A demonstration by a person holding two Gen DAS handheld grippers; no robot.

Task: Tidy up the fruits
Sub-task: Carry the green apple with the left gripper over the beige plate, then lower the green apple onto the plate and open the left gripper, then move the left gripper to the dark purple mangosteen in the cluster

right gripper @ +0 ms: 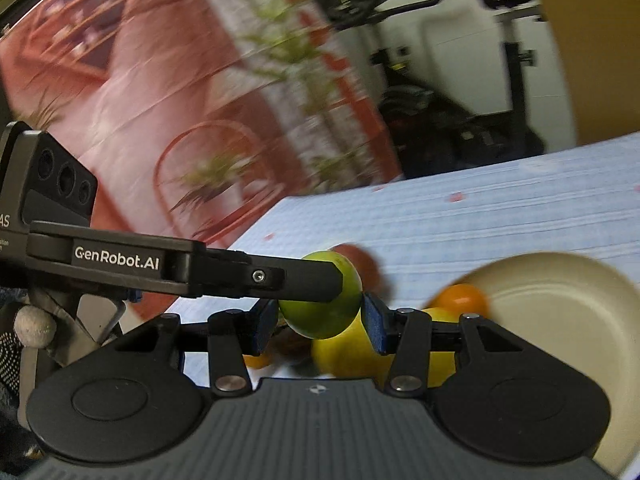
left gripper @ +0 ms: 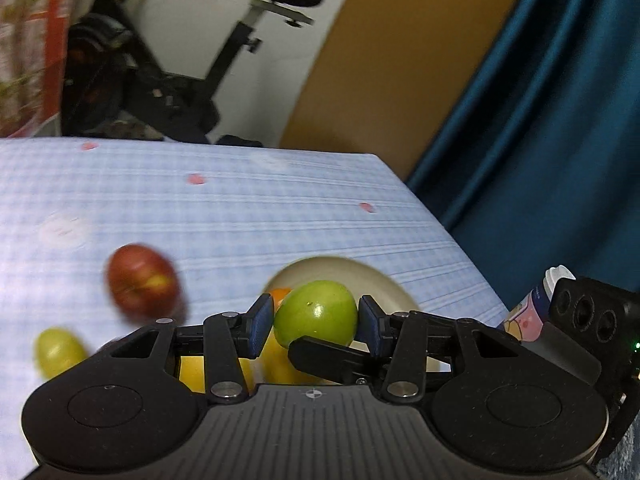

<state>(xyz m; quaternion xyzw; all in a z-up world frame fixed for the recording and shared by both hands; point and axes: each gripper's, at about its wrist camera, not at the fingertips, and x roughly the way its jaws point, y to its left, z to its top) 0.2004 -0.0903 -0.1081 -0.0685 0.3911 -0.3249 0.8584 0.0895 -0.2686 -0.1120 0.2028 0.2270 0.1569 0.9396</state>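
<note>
A green fruit (left gripper: 316,313) is held above the blue checked table, and both grippers close on it from crossing directions. My left gripper (left gripper: 316,322) has its blue pads on the fruit's two sides. My right gripper (right gripper: 320,322) also has its pads on the same green fruit (right gripper: 320,312), with a left gripper finger (right gripper: 304,280) lying across the fruit's front. A cream plate (left gripper: 352,270) sits below with an orange fruit (right gripper: 462,298) and a yellow fruit (right gripper: 348,354) by it. A red apple (left gripper: 142,278) and a yellow-green fruit (left gripper: 58,352) lie to the left.
The table's right edge (left gripper: 440,220) drops off toward a teal curtain (left gripper: 540,120). A small pink and white bottle (left gripper: 532,308) stands at the right. An exercise bike (left gripper: 180,72) stands beyond the table's far edge.
</note>
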